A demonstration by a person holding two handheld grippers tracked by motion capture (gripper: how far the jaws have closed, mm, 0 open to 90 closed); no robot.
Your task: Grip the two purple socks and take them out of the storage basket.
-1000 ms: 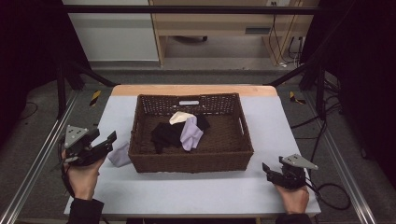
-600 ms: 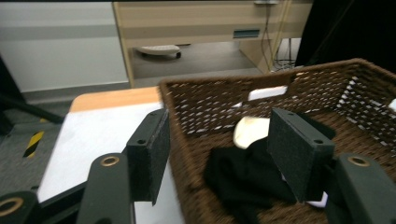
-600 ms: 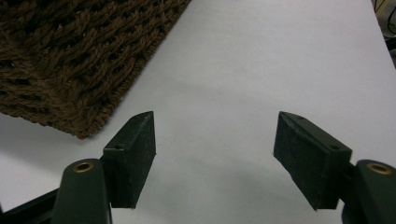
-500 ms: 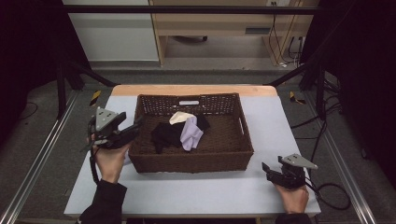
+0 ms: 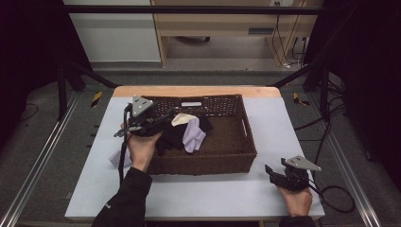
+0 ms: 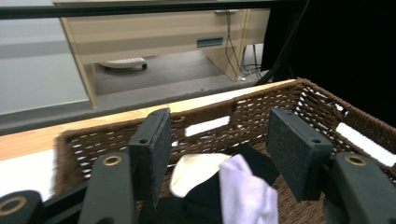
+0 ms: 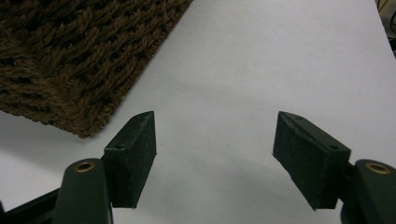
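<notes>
A brown wicker basket (image 5: 236, 156) stands in the middle of the white table (image 5: 198, 194). Inside it lie a black cloth (image 5: 172, 135), a lilac cloth (image 5: 194, 135) and a cream one (image 5: 182, 118). My left gripper (image 5: 163, 120) hovers over the basket's left rim, open, with nothing between its jaws. From the left gripper view the lilac cloth (image 6: 245, 193) and the cream cloth (image 6: 196, 172) sit just below the jaws. Another lilac cloth (image 5: 118, 158) lies on the table left of the basket, partly hidden by the forearm. My right gripper (image 5: 272, 174) rests open near the table's front right corner.
Seen from the right gripper, the basket's corner (image 7: 70, 60) is at upper left above bare white table (image 7: 261, 60). Beyond the table stand a wooden desk (image 5: 222, 21) and cables (image 5: 283, 38). Metal rails (image 5: 42, 156) run along both sides.
My left gripper has moved from the table's left edge rightward and up over the basket's left rim, leaving the lilac cloth on the table. The right gripper stayed still.
</notes>
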